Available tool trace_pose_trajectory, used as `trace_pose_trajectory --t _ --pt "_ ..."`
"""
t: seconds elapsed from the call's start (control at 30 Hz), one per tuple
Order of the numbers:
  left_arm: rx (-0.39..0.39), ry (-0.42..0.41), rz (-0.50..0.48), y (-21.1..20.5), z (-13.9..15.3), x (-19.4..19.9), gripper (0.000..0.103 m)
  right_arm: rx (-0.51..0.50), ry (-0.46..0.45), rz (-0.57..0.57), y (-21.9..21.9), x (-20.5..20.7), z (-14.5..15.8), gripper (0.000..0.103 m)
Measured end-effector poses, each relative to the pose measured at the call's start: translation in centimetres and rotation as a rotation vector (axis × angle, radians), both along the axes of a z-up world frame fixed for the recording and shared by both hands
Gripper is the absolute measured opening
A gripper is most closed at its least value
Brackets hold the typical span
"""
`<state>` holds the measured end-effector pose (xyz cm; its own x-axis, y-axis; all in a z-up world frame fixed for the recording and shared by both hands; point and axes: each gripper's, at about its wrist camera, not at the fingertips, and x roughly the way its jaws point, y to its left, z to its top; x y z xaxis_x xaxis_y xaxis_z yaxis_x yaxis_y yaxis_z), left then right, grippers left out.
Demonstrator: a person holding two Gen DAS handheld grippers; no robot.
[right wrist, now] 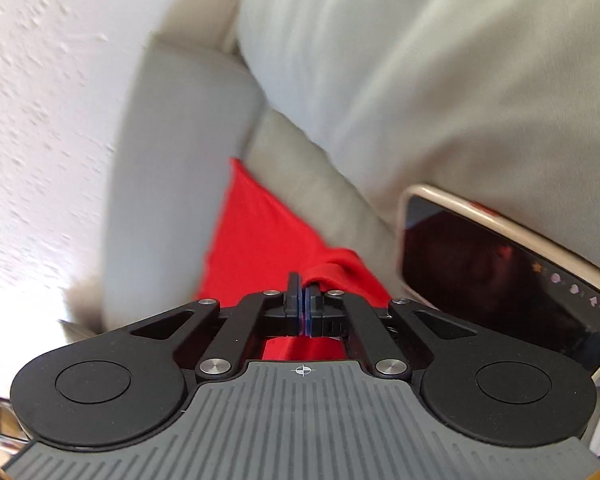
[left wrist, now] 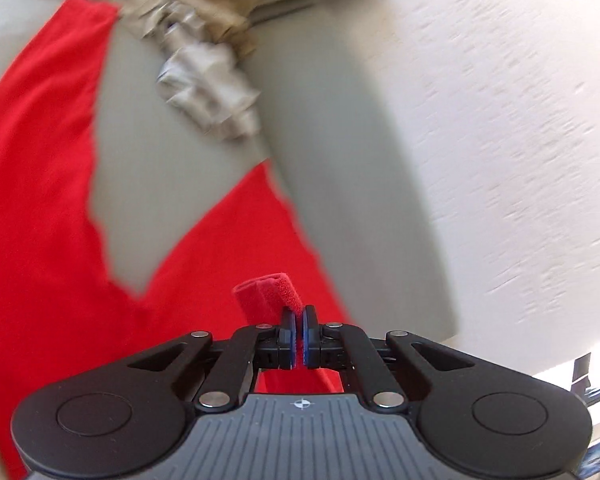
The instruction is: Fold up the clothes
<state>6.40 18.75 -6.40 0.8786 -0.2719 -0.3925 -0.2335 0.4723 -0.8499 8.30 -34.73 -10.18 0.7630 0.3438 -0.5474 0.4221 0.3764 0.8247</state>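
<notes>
A red garment point(left wrist: 40, 208) lies spread over a grey sofa seat point(left wrist: 172, 152) in the left wrist view. My left gripper point(left wrist: 299, 314) is shut on a small fold of its red hem, which sticks up above the pads. In the right wrist view the same red garment point(right wrist: 256, 240) hangs in front of the sofa cushions. My right gripper point(right wrist: 302, 280) is shut on a bunched edge of the red cloth that bulges out to the right of the pads.
A crumpled beige and grey piece of clothing point(left wrist: 204, 80) lies on the sofa beyond the red one. A phone in a pale case point(right wrist: 500, 264) leans against the back cushion point(right wrist: 420, 80). The sofa's armrest point(right wrist: 172, 160) stands by a white textured wall point(right wrist: 40, 120).
</notes>
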Motion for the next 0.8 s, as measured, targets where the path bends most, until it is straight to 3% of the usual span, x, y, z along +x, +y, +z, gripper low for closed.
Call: trace_pose_trajectory --t 0.07,0.13,0.17,0.23,0.3,0.43,0.6,0.7,0.8 --pt "0.071 0.034 -0.002 -0.8 0.8 0.4 0.001 -0.037 0.041 0.048 0.4 -0.3 1.0 0.001" --pt "0.185 0.148 -0.029 -1.6 0.6 0.3 0.001 -0.111 0.122 0.141 1.6 -0.6 0.9 0.001" --pt "0.205 0.192 -0.037 -1.6 0.1 0.0 0.001 -0.150 0.163 0.187 2.2 -0.8 0.5 0.001" --pt "0.178 0.254 -0.043 -0.9 -1.8 -1.1 0.001 -0.205 0.238 0.244 3.1 -1.6 -1.1 0.001" --pt "0.157 0.303 -0.045 -0.2 -3.4 -2.1 0.001 -0.188 0.287 0.252 3.1 -2.5 -3.1 0.001" --pt "0.154 0.270 -0.032 0.4 -3.5 -3.4 0.001 -0.156 0.277 0.232 3.0 -3.0 -4.0 0.001" --pt "0.159 0.057 0.002 0.3 -1.3 -5.2 0.001 -0.110 0.158 0.172 2.4 -3.1 -2.2 0.001" --pt "0.248 0.105 0.021 -0.3 -2.4 -5.9 0.001 -0.095 0.121 0.167 2.3 -3.5 -2.0 0.001" --pt "0.277 0.239 0.041 -0.4 -5.0 -5.9 0.001 -0.149 0.200 0.237 3.4 -3.5 -3.7 0.001"
